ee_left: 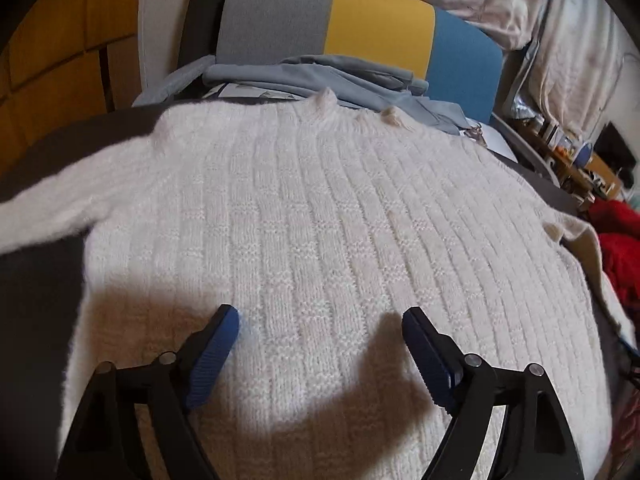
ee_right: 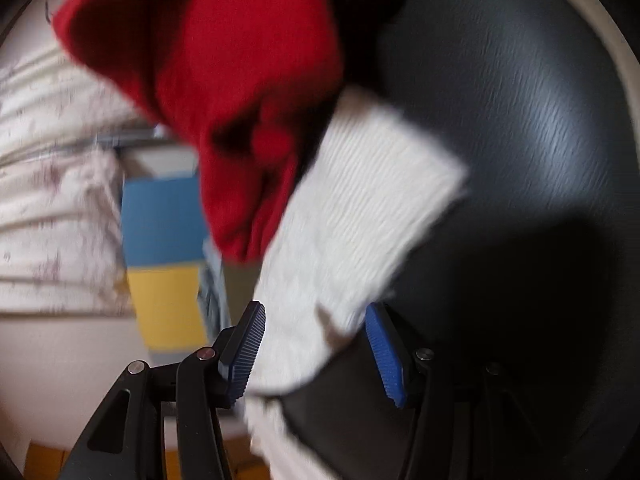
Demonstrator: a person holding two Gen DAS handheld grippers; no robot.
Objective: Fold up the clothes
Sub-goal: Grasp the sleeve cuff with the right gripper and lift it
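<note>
Directly beneath the left gripper lies a white ribbed sweater, spread flat on a dark surface. The jaws of this gripper stand wide apart above the knit, with nothing between the blue pads; no pad presses on the fabric. The gripper casts a shadow onto the sweater just in front of its fingers. One sleeve extends to the left of the gripper across the dark surface. Ahead of the gripper, past the collar of the sweater, a pale blue garment lies in folds. Behind that garment stands a cushion with grey, yellow and blue panels. A red garment lies at the far right of the gripper, just beside the edge of the sweater.

The right wrist view is blurred. The right gripper has its jaws parted, and a white sleeve runs between them. The left pad appears to meet the edge of the sleeve; the right pad stands clear of the fabric, so no grip is applied. The sleeve rests on the same dark surface. Ahead and to the left of the gripper, the red garment overlaps the far part of the sleeve.
</note>
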